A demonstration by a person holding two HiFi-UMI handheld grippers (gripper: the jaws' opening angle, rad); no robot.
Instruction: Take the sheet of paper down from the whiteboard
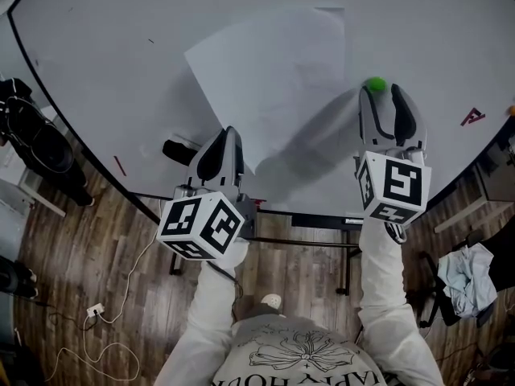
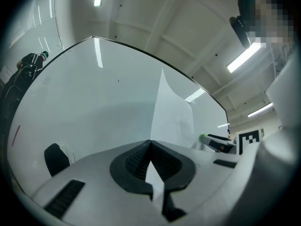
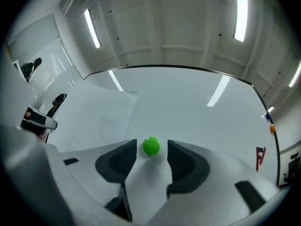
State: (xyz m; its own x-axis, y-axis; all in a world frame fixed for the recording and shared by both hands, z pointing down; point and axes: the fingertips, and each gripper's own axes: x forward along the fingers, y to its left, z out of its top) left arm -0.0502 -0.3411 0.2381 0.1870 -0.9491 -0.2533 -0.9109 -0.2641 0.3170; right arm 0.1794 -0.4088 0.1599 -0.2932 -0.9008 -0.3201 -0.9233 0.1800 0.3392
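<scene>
A white sheet of paper (image 1: 273, 79) hangs tilted on the whiteboard (image 1: 96, 47), its lower corner lifted off the surface. My left gripper (image 1: 228, 139) is shut on that lower corner; in the left gripper view the sheet (image 2: 171, 117) runs up from between the closed jaws of the left gripper (image 2: 150, 142). A round green magnet (image 1: 375, 84) sits on the board at the sheet's right edge. My right gripper (image 1: 380, 91) is open around it. In the right gripper view the magnet (image 3: 151, 145) lies between the fingertips with a small gap on each side.
A black eraser (image 1: 179, 152) sticks to the board left of my left gripper. A red shape (image 1: 472, 117) and an orange magnet (image 1: 511, 111) sit at the board's right. The board's stand, a cable and a cloth pile (image 1: 467, 276) are on the wooden floor below.
</scene>
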